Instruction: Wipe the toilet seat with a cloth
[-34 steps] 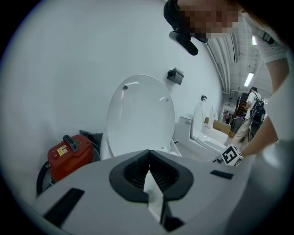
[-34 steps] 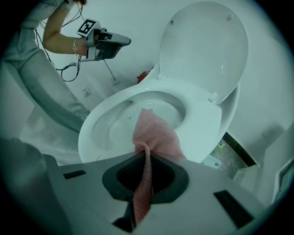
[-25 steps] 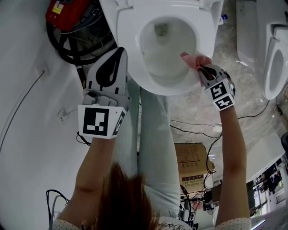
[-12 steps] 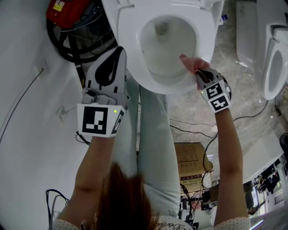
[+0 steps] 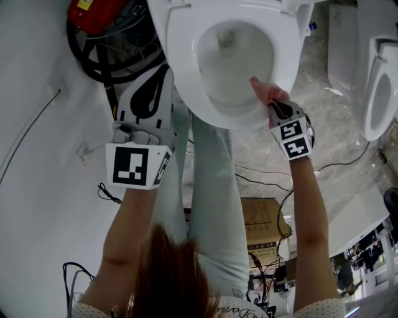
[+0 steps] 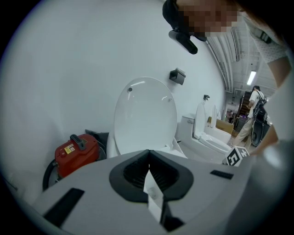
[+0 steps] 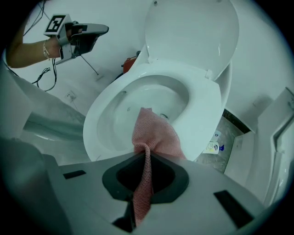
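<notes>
The white toilet seat (image 5: 186, 74) is down around the bowl, and its lid (image 7: 193, 32) stands upright behind. A pink cloth (image 5: 264, 92) lies on the seat's near right rim, and my right gripper (image 5: 273, 107) is shut on it. In the right gripper view the cloth (image 7: 154, 135) spreads from the jaws onto the seat (image 7: 206, 105), with one end trailing back between them. My left gripper (image 5: 163, 73) hovers beside the seat's left edge, shut and holding nothing. The left gripper view shows the raised lid (image 6: 144, 114) past the closed jaws.
A red vacuum (image 5: 96, 15) with a black hose (image 5: 93, 62) sits left of the toilet against the white wall. A second toilet (image 5: 379, 81) stands at the right. My legs (image 5: 211, 186) are in front of the bowl, with a cardboard box (image 5: 264, 223) and cables on the floor.
My right gripper has slid the cloth slightly left along the seat's front right rim. The left gripper has barely moved.
</notes>
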The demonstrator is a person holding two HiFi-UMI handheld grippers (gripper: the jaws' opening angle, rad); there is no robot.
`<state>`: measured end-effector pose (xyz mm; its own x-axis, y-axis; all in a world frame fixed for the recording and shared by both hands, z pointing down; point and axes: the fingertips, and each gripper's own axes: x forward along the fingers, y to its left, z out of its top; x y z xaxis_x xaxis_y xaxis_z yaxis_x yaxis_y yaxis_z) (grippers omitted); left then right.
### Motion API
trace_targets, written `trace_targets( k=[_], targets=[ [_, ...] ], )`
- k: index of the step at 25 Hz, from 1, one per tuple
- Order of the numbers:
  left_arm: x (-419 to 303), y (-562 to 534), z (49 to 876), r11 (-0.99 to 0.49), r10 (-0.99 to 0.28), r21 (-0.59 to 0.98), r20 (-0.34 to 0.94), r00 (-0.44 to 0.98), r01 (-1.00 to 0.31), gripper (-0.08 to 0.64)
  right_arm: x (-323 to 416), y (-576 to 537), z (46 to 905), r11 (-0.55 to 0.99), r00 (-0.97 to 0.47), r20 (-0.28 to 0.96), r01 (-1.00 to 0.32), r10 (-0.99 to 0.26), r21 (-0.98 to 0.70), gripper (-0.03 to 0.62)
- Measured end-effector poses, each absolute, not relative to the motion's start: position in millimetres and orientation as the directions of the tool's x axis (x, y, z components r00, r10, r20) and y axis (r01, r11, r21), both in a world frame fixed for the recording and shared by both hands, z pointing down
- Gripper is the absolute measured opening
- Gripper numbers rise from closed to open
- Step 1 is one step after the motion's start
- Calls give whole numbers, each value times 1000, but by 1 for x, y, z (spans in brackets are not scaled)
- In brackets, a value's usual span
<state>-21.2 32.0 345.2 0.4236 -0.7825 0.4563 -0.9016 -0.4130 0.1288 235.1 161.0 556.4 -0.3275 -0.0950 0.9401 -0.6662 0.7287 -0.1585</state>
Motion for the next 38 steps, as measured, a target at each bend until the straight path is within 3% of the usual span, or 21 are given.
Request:
trace_targets(
  k=[38],
  targets=[
    [-66,69,345,-540,-701,166,455,550,-825,2,202,210,555,504,-241,955,-855,-173,-125,26]
  ],
)
